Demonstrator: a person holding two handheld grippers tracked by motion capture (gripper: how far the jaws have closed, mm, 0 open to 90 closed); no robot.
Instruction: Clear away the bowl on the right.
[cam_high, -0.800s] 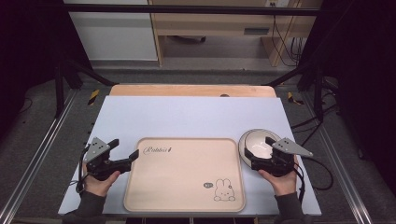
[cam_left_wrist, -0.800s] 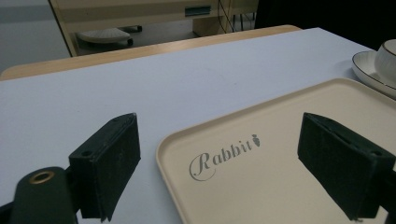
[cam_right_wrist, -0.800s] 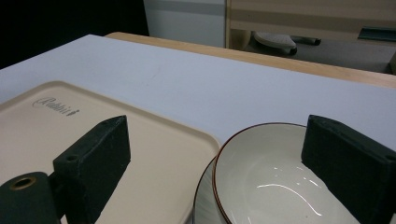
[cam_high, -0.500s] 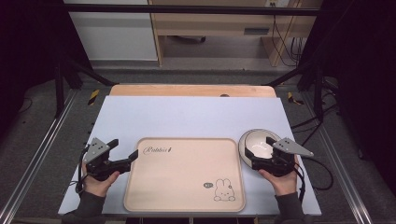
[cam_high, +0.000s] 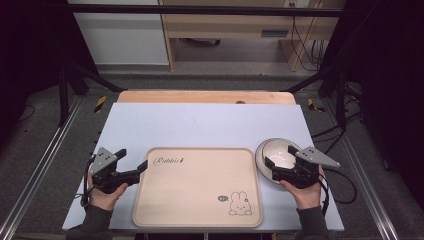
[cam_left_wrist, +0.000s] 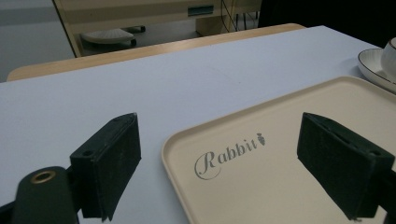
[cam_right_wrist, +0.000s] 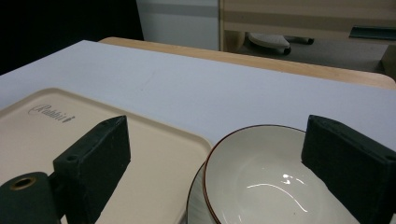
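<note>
A beige tray printed with "Rabbit" and a small rabbit lies at the front middle of the white table. My left gripper is open at the tray's near-left corner; in the left gripper view that tray corner lies between the open left gripper jaws. To the right of the tray a white bowl with a dark rim rests on a plate. My right gripper is open around the bowl's near side. In the right gripper view the bowl lies between the open right gripper jaws, with nothing gripped.
The white tabletop stretches behind the tray, ending at a wooden edge. Black frame posts stand on both sides. Cables trail off the table's right side. A wooden bench stands on the floor beyond.
</note>
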